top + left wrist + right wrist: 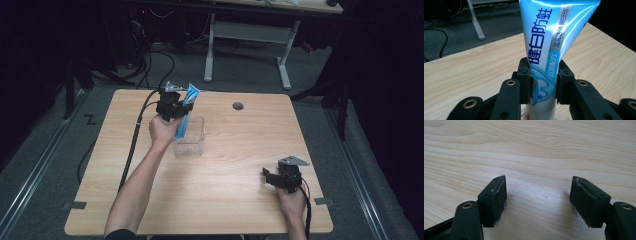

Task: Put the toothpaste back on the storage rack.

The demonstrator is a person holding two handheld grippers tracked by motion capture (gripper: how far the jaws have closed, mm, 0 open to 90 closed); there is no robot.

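A light-blue toothpaste tube with blue lettering stands between the pads of my left gripper, which is shut on its lower part. In the high view the same tube leans over a clear plastic box, with my left gripper holding it above the box's far left corner. The tube's lower end reaches down into the box. My right gripper rests near the table's front right, and its jaws stand open over bare wood with nothing between them.
The light wooden table has a round cable hole at the back. A black cable trails from my left gripper off the left side. A white desk frame stands on the floor beyond the table.
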